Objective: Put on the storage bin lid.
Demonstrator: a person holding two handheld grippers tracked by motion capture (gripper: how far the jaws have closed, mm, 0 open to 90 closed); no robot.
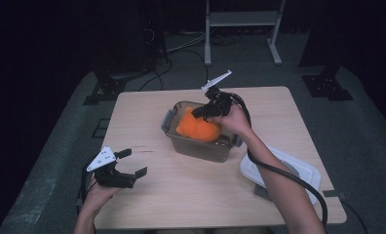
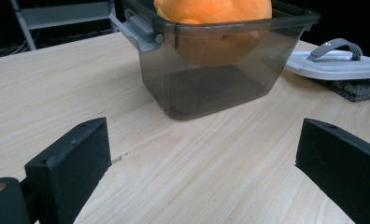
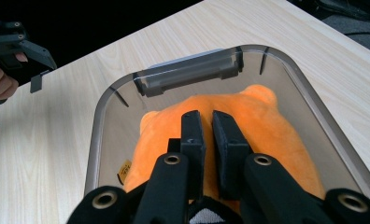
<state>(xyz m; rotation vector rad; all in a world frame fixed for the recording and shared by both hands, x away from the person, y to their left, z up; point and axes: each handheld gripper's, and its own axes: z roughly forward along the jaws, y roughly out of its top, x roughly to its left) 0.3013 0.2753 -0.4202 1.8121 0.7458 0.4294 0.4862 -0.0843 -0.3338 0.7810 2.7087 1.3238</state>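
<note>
An orange plush toy (image 1: pixel 198 127) hangs partly inside a smoky clear plastic bin (image 1: pixel 201 148) at the table's middle. My right gripper (image 1: pixel 197 113) comes down on it from above. In the right gripper view the jaws (image 3: pixel 206 116) stand nearly together, pinching the top of the plush (image 3: pixel 272 130) over the bin's rim (image 3: pixel 96 140). In the left gripper view the plush (image 2: pixel 211 14) bulges above the bin (image 2: pixel 211 88) and its underside hangs clear of the bin's floor. My left gripper (image 1: pixel 133 162) rests open near the table's front left, and nothing lies between its jaws (image 2: pixel 204 149).
A white lid with a grey handle (image 1: pixel 279 168) lies on a dark pad at the table's right edge, also seen as the lid (image 2: pixel 335 65) right of the bin. The bin has grey latch handles (image 3: pixel 188 74). A metal stand and cables sit on the floor behind the table.
</note>
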